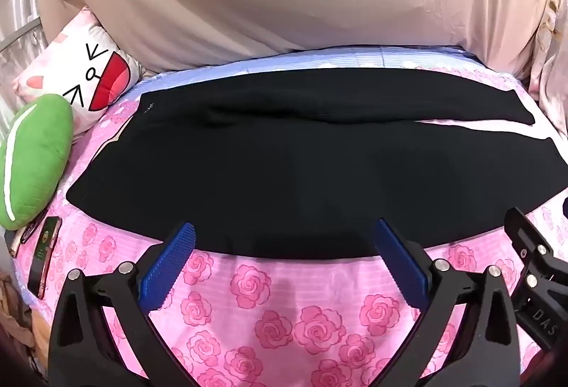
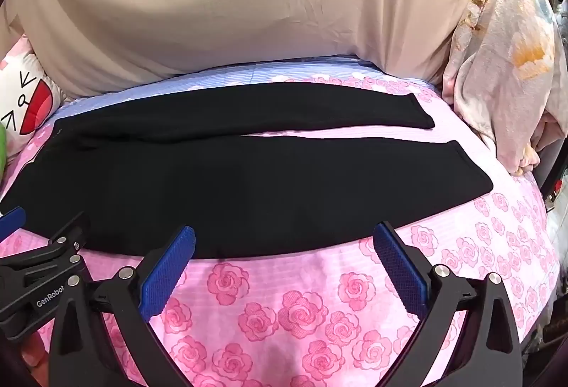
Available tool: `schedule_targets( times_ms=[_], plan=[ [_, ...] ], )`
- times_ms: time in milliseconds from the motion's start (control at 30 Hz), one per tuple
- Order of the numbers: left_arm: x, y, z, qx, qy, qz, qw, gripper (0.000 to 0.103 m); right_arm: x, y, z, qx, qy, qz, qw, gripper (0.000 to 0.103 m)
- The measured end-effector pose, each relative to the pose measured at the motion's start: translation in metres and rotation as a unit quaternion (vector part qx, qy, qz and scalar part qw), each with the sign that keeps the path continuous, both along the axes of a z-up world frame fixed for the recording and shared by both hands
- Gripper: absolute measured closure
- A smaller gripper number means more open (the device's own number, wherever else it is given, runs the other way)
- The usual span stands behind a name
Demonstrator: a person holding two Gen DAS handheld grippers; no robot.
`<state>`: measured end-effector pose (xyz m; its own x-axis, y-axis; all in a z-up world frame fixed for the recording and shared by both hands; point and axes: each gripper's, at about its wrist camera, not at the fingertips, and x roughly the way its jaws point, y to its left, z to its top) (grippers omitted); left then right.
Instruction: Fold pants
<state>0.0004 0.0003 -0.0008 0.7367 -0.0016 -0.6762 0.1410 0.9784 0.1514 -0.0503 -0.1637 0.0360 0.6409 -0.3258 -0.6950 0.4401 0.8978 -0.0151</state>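
Both tools [image 1: 284, 238] [image 2: 284, 238] tilted downward, spread above pants [image 1: 284, 167]

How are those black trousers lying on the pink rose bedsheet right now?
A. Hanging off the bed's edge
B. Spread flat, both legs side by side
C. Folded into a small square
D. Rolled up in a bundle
B: the black fabric trousers lie flat on the pink rose-print bedsheet, with a strip of sheet showing between the two legs.

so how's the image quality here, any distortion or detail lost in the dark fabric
Left wrist view: strong fisheye bowing, dark vignette corners, the flat black pants reading as a nearly featureless mass. Right wrist view: same barrel curve bending the pink rose-print bedsheet, even soft light, no glare, slight softness overall.
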Motion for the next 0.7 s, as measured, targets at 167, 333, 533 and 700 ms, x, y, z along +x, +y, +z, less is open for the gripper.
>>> schedule_targets(
  times_ms=[167, 333, 533, 700],
  plan=[
    [0.002, -0.003, 0.000, -0.007, 0.008, -0.003, 0.9999, 0.005, 0.001, -0.001, 0.001, -0.008, -0.001, -0.001, 1.000, 0.005],
    [0.014, 0.004, -0.006, -0.010, 0.020, -0.013, 0.9997, 0.005, 0.003, 0.005, 0.003, -0.008, -0.001, 0.004, 1.000, 0.005],
    [0.004, 0.010, -0.006, -0.021, 0.010, -0.014, 0.9996, 0.005, 0.005, 0.007, 0.004, -0.008, -0.001, 0.004, 1.000, 0.005],
    [0.002, 0.010, -0.005, -0.019, 0.007, -0.012, 0.9997, 0.005, 0.005, 0.009, 0.004, -0.009, -0.001, 0.008, 1.000, 0.005]
  ],
)
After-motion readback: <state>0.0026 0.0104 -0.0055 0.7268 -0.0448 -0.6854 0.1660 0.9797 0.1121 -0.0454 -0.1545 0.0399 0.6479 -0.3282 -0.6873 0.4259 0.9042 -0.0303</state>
